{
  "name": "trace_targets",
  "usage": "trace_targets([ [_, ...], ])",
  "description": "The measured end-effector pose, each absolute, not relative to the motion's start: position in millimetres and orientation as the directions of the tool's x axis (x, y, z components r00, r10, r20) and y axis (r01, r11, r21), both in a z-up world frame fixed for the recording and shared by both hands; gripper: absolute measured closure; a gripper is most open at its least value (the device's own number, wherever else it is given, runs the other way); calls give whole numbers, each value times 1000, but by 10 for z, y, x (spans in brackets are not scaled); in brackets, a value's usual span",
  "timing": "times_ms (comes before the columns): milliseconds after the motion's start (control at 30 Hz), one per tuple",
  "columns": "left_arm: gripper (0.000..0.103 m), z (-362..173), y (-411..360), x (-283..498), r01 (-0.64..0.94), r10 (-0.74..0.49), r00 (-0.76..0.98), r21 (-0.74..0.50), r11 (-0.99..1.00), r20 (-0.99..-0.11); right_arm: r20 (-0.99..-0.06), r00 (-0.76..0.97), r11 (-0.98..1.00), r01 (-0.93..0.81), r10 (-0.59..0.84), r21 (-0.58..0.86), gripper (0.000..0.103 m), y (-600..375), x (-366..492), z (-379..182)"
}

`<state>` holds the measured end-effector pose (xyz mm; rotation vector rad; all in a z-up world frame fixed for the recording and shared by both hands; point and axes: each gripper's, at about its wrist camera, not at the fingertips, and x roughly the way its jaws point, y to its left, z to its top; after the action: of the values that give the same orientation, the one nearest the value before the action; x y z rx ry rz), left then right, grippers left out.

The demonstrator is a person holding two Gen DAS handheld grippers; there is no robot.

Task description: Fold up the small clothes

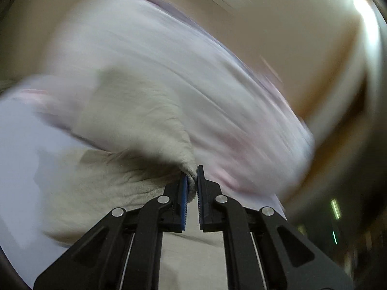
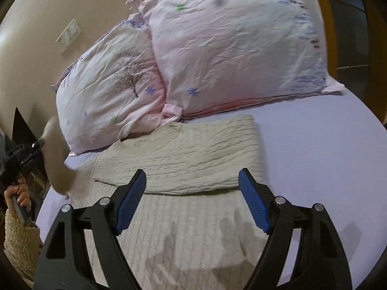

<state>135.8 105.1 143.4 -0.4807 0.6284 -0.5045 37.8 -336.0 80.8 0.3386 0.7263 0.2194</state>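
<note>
A cream cable-knit sweater [image 2: 183,159] lies on a lilac bed sheet [image 2: 314,159], just in front of two pink flowered pillows [image 2: 217,48]; one part of it is already folded across the body, its edge near the right gripper [image 2: 192,201]. That gripper hovers above the knit with its blue-padded fingers [image 2: 130,207] spread wide and nothing between them. At the far left of the right wrist view the left gripper [image 2: 36,145] shows, held in the person's left hand [image 2: 18,193], with a strip of the sweater hanging from it. In the blurred left wrist view the left gripper [image 1: 192,183] is clamped on a bunched corner of the sweater [image 1: 135,120], lifted off the sheet [image 1: 29,145]. A white switch plate [image 2: 69,35] sits on the beige wall [image 2: 36,24]; no writing or label can be read anywhere.
</note>
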Motion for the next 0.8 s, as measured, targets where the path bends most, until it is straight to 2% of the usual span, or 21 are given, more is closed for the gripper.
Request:
trace_targets([
  [67, 96, 1292, 282, 1369, 419, -665, 547, -520, 744, -509, -626, 720, 927, -66, 300, 369, 24, -3411, 340, 779],
  [167, 96, 982, -309, 1255, 498, -680, 387, -480, 722, -623, -643, 697, 919, -60, 318, 389, 24, -3524, 223, 748],
  [267, 96, 915, -24, 1030, 465, -664, 401, -484, 741, -632, -641, 682, 905, -75, 353, 419, 19, -3698, -3, 739],
  [367, 94, 968, 587, 647, 413, -639, 463, -488, 769, -615, -627, 623, 845, -106, 467, 524, 19, -3896, -247, 659],
  [400, 82, 975, 743, 502, 400, -625, 480, -481, 780, -616, -619, 592, 815, -117, 516, 567, 19, -3958, -342, 620],
  [433, 59, 987, 870, 393, 387, -611, 495, -473, 791, -618, -612, 555, 785, -128, 563, 606, 19, -4006, -442, 576],
  [500, 35, 960, 1256, 14, 321, -551, 538, -449, 834, -638, -606, 481, 735, -132, 634, 665, 19, -4073, -651, 485],
  [600, 35, 794, 1669, -461, 254, -559, 517, -507, 823, -648, -613, 393, 689, -78, 686, 721, 21, -4146, -949, 332],
  [667, 35, 623, 1871, -712, 223, -594, 483, -565, 794, -643, -627, 332, 672, -29, 704, 740, 29, -4165, -1072, 236],
  [800, 35, 247, 1997, -953, 141, -601, 436, -609, 781, -670, -647, 228, 648, 82, 728, 758, 30, -4180, -1299, -71],
])
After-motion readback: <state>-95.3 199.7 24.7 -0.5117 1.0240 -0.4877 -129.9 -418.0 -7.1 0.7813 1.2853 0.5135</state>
